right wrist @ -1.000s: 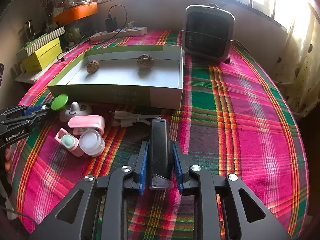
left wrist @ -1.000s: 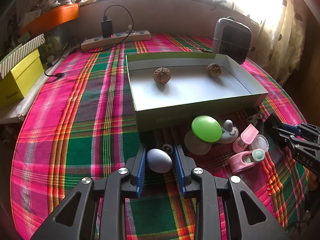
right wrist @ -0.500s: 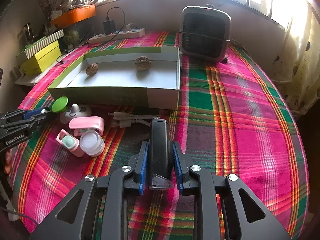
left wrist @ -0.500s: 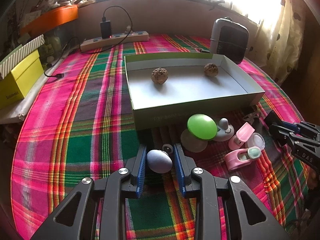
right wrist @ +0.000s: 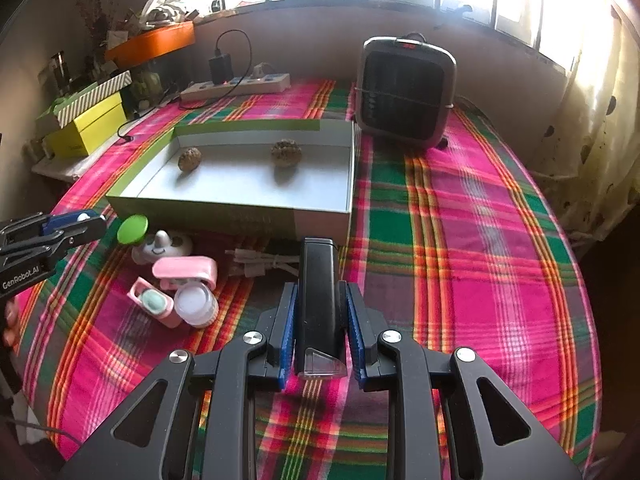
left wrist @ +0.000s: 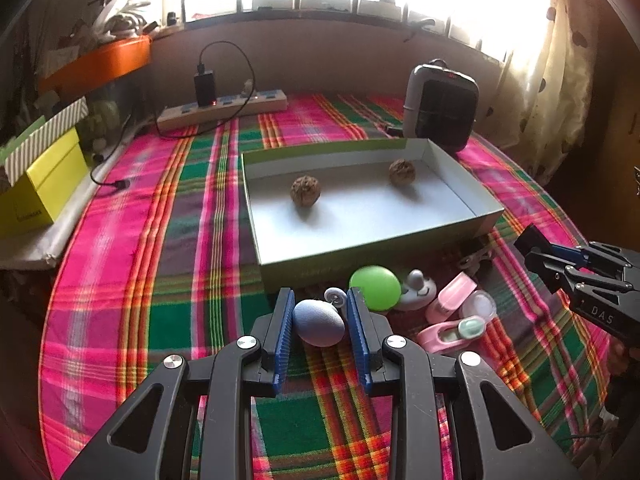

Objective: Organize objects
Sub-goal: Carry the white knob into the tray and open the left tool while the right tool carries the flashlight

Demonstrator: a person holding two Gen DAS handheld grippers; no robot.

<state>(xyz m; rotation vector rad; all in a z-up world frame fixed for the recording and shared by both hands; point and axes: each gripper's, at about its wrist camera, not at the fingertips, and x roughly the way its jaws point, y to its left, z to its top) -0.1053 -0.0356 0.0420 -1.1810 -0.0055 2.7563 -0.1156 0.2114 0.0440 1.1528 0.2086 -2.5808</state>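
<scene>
Left tongs (left wrist: 319, 322) grip my light, smooth egg (left wrist: 319, 322) at its middle; right tongs (right wrist: 319, 330) clamp a rigid black remote (right wrist: 318, 300) mid-body.

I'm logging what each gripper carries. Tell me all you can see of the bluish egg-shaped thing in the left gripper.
The egg-shaped object is pale blue-lavender, smooth and matte with faint fine ribbing, and shows no seams or markings. It lies on its side between the blue ribbed pads of the left gripper, apparently held above the plaid cloth, just short of the open box. Its underside is hidden.
</scene>
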